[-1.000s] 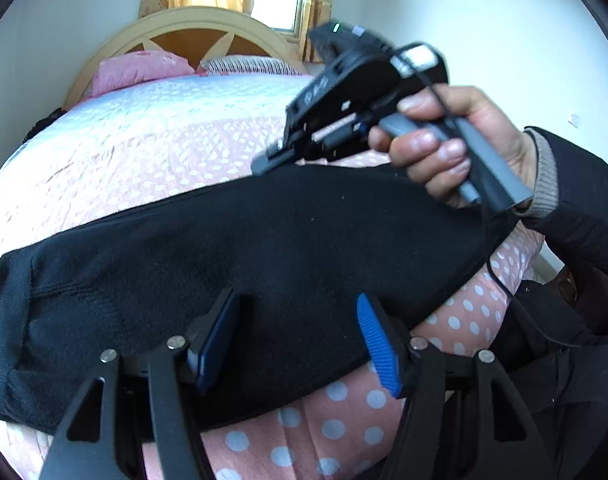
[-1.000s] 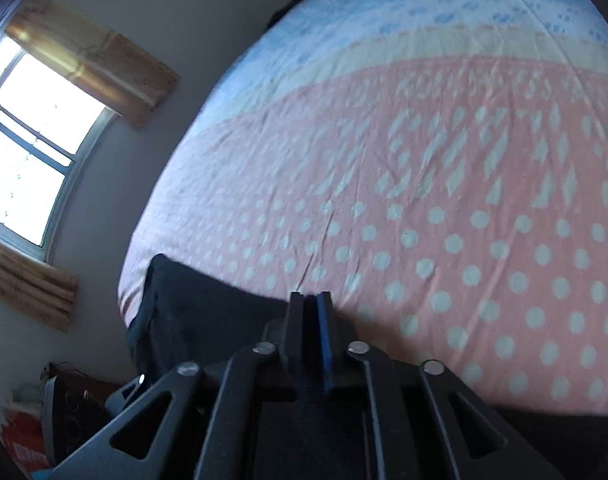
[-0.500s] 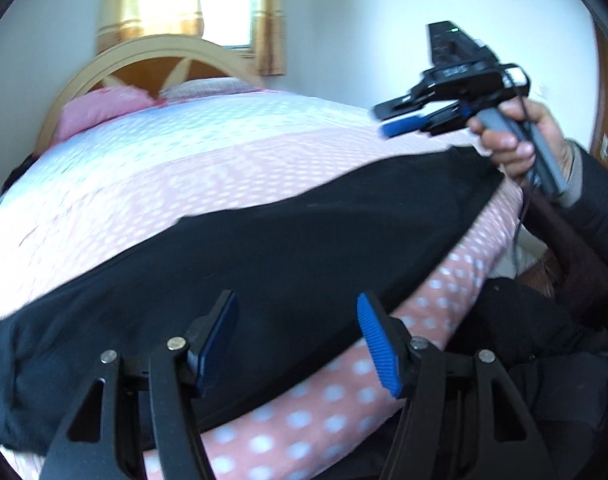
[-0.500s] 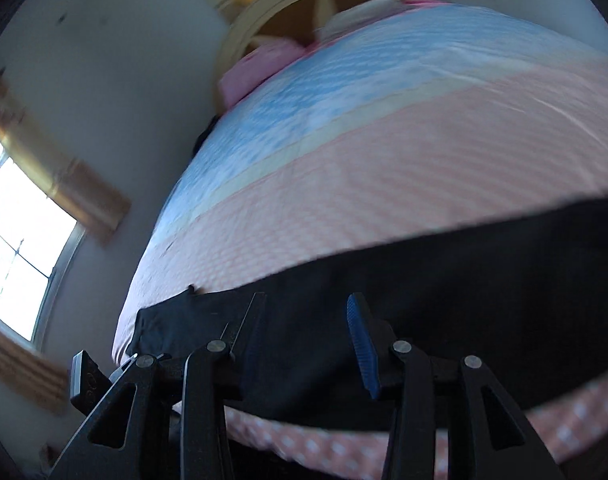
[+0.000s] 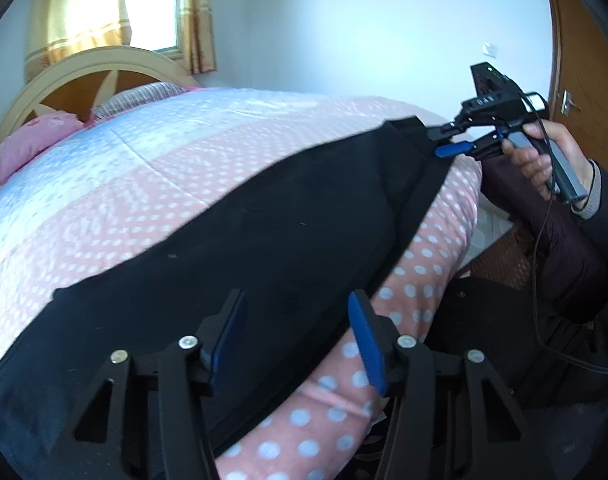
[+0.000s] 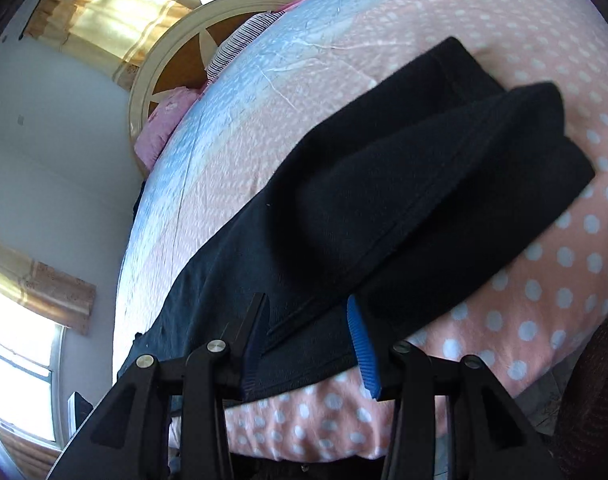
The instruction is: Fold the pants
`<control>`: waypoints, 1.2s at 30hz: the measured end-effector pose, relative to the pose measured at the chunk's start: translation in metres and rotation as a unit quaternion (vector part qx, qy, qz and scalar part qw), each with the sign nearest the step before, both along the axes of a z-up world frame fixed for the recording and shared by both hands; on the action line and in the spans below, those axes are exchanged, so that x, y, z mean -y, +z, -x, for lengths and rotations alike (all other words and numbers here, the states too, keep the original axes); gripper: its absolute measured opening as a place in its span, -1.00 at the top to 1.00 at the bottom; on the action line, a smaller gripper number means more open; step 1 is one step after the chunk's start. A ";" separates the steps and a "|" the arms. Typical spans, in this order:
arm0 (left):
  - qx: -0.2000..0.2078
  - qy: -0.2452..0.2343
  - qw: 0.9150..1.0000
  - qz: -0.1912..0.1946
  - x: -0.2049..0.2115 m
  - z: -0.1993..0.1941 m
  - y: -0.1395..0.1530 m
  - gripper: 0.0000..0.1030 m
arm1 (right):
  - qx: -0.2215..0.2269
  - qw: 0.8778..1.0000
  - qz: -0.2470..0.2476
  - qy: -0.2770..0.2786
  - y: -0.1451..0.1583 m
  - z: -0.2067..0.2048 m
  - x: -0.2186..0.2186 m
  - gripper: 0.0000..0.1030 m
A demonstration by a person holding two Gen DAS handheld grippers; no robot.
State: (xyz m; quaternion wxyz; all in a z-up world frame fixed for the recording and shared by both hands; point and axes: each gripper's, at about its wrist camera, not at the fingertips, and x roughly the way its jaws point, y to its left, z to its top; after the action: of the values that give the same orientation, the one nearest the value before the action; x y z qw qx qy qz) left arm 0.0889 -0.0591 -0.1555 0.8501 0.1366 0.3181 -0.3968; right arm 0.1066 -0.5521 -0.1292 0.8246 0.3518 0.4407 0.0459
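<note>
Your left gripper (image 5: 296, 336), jaws closing but gripping nothing, hovers over black pants (image 5: 264, 248) stretched along the near edge of the dotted bed (image 5: 144, 168), while your right gripper (image 6: 307, 336) stands open, empty.

Bed (image 5: 192, 184) w/ arched headboard (image 5: 92, 64), curtained window (image 5: 152, 4), wood door (image 5: 587, 60).

Pants (image 5: 264, 240) lie on the bed (image 5: 144, 184), stretched along its near edge. Headboard (image 5: 84, 76) at the far end, with pillows (image 5: 36, 136) against it on the bed. Window (image 5: 152, 4) and curtain (image 5: 80, 12) behind the headboard. Door (image 5: 583, 80) on the right-hand wall. Right gripper (image 5: 443, 142) sits at the right end of the pants; left gripper (image 5: 296, 336) over the near edge, further left.
</note>
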 end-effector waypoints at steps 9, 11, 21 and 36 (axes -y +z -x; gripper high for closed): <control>-0.010 -0.016 1.000 -0.022 0.019 -0.004 -0.011 -0.06 | 0.011 0.999 0.021 -0.027 -0.009 0.001 -0.002 0.87; -0.006 -0.018 0.999 -0.028 0.019 -0.003 -0.012 -0.06 | 0.014 0.999 0.021 -0.027 -0.008 0.003 0.002 0.94; 0.002 -0.037 0.999 -0.027 0.020 0.001 -0.002 0.82 | 0.082 0.995 0.047 -0.009 0.036 0.021 -0.007 0.97; -0.005 -0.044 0.999 -0.011 0.008 0.010 0.000 0.92 | 0.072 0.996 0.048 -0.008 0.027 0.048 0.003 0.98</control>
State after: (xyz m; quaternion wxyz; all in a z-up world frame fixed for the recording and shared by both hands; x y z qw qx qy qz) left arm 0.0790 -0.0666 -0.1554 0.8284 0.1581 0.3206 -0.4312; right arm 0.0584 -0.5555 -0.1026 0.8702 0.3112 0.3795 0.0436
